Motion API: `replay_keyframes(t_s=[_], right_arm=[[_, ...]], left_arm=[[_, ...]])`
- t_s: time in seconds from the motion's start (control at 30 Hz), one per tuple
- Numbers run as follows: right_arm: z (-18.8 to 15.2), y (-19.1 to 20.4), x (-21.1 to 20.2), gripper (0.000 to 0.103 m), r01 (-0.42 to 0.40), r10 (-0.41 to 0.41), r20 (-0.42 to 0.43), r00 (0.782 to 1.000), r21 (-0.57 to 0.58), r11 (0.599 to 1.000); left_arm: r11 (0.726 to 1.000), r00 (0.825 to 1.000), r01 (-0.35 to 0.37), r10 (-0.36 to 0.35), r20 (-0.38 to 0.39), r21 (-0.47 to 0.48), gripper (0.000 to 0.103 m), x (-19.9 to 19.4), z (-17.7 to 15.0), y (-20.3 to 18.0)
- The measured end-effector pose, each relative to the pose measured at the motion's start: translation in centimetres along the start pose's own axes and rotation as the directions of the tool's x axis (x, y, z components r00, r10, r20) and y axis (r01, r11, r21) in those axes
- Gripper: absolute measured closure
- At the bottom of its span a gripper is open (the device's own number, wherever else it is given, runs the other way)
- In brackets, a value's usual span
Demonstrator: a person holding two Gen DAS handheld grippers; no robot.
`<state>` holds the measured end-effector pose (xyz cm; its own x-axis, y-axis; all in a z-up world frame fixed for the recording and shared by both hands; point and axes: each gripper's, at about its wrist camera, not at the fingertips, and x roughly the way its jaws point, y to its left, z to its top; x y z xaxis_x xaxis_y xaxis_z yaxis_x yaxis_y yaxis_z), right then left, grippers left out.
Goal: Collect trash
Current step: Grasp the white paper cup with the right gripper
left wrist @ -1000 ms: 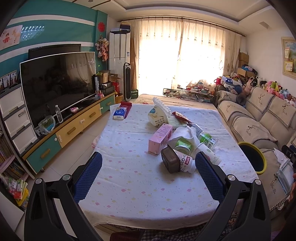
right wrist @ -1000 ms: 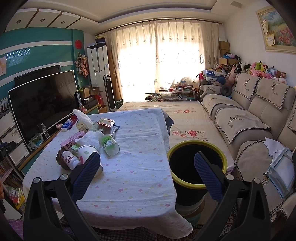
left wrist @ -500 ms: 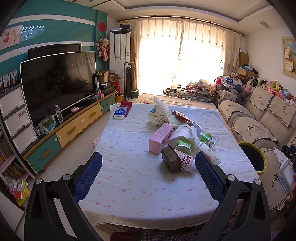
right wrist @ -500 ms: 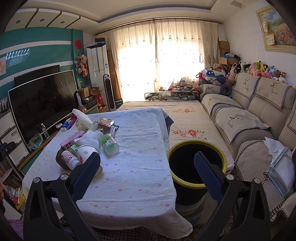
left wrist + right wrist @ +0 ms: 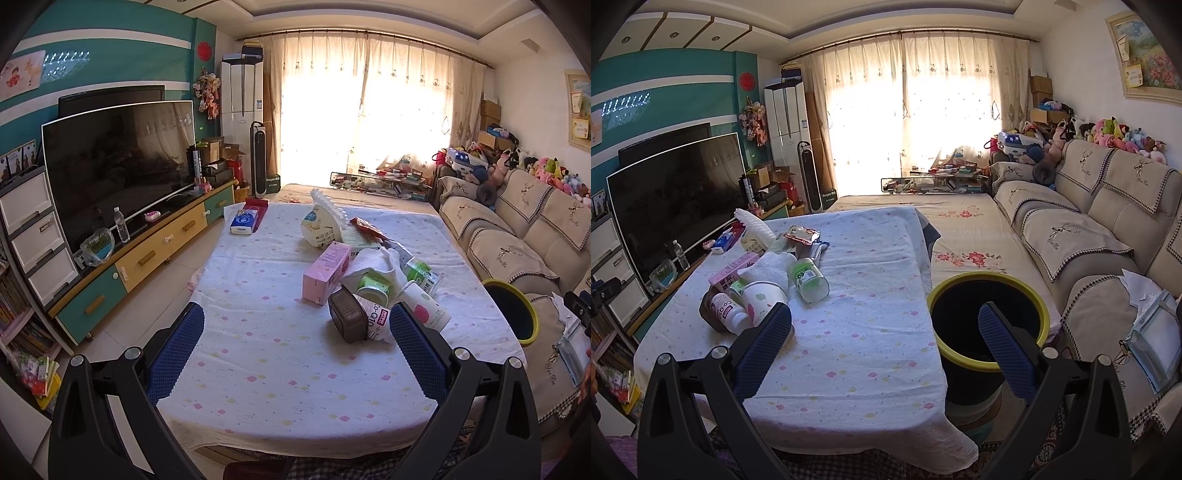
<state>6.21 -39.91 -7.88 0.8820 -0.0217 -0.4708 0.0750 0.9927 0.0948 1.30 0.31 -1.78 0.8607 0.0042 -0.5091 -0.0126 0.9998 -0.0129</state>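
Note:
A heap of trash lies on the table's dotted cloth [image 5: 258, 332]: a pink carton [image 5: 327, 268], a brown tub [image 5: 347, 318], a white bottle with red label [image 5: 376, 322], a paper cup [image 5: 424, 309], a green-labelled jar [image 5: 423, 274], crumpled white paper [image 5: 373, 260] and a red wrapper [image 5: 364, 226]. My left gripper [image 5: 293, 343] is open over the near table edge, short of the heap, holding nothing. My right gripper [image 5: 884, 343] is open and empty, straddling the table corner and a black bin with a yellow rim [image 5: 988, 321]. The same heap [image 5: 757, 291] sits left of it.
A blue tissue pack [image 5: 243, 221] lies at the table's far left. A sofa [image 5: 1089, 240] with soft toys runs along the right wall, papers [image 5: 1152, 325] on its near seat. A TV [image 5: 118, 162] on a low cabinet stands left.

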Motion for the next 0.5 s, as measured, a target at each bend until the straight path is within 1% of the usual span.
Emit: replay_keyframes(t_s=[0.13, 0.23, 0.3, 0.37, 0.5], right_arm=[[-0.2, 0.8, 0.9, 0.006, -0.016, 0.016, -0.024, 1.0, -0.013, 1.0], [-0.4, 1.7, 2.0, 0.006, -0.046, 0.044, -0.043, 0.998, -0.033, 0.998], [0.1, 2.5, 3.2, 0.006, -0.081, 0.078, -0.067, 0.995, -0.044, 0.996], [-0.1, 3.6, 4.4, 0.006, -0.131, 0.126, -0.091, 0.988, -0.056, 0.99], [-0.7, 6.7, 7.3, 0.006, -0.223, 0.204, -0.158, 0.966, -0.118, 0.968]], left_arm=[[1.0, 1.0, -0.003, 0.003, -0.004, 0.001, 0.004, 0.5, 0.4, 0.0], [1.0, 1.0, -0.002, 0.002, -0.004, 0.016, 0.004, 1.0, 0.5, -0.3], [1.0, 1.0, 0.001, -0.001, -0.013, 0.023, 0.004, 1.6, 0.6, -0.5], [1.0, 1.0, 0.009, -0.008, -0.027, 0.025, 0.004, 2.4, 0.7, -0.8], [1.0, 0.999, 0.019, -0.018, -0.049, 0.025, 0.004, 3.9, 0.8, -1.1]])
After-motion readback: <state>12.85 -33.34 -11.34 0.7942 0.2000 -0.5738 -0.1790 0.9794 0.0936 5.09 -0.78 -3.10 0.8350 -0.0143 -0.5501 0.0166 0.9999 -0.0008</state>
